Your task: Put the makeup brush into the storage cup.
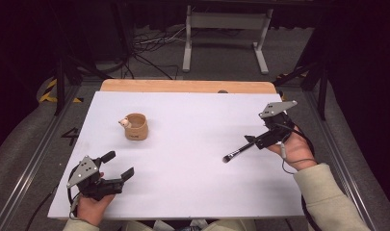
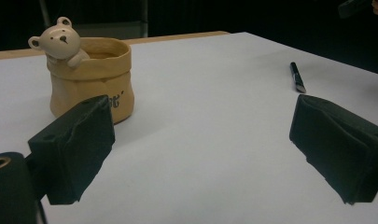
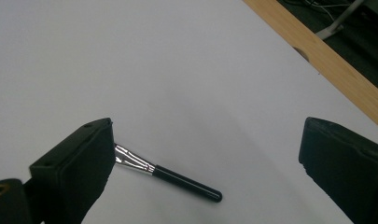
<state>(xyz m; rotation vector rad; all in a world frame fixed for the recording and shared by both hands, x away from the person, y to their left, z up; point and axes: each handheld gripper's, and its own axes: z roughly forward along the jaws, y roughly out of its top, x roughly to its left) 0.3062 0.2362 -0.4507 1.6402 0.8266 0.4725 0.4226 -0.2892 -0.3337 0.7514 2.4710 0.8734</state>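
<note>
Right gripper (image 1: 256,140) hangs wide open over the brush (image 3: 170,175), gripping nothing; next, lower and close on its handle.

Glossy black brush handle (image 3: 189,182), shiny metal ferrule (image 3: 133,161).

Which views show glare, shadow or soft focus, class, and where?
High view: table evenly lit, surroundings dark; faint shadow beside the brush. Left gripper view: close black jaws slightly soft, bear pot sharp. Right gripper view: glare on the brush's metal ferrule, soft jaw shadows on the sheet.
</note>
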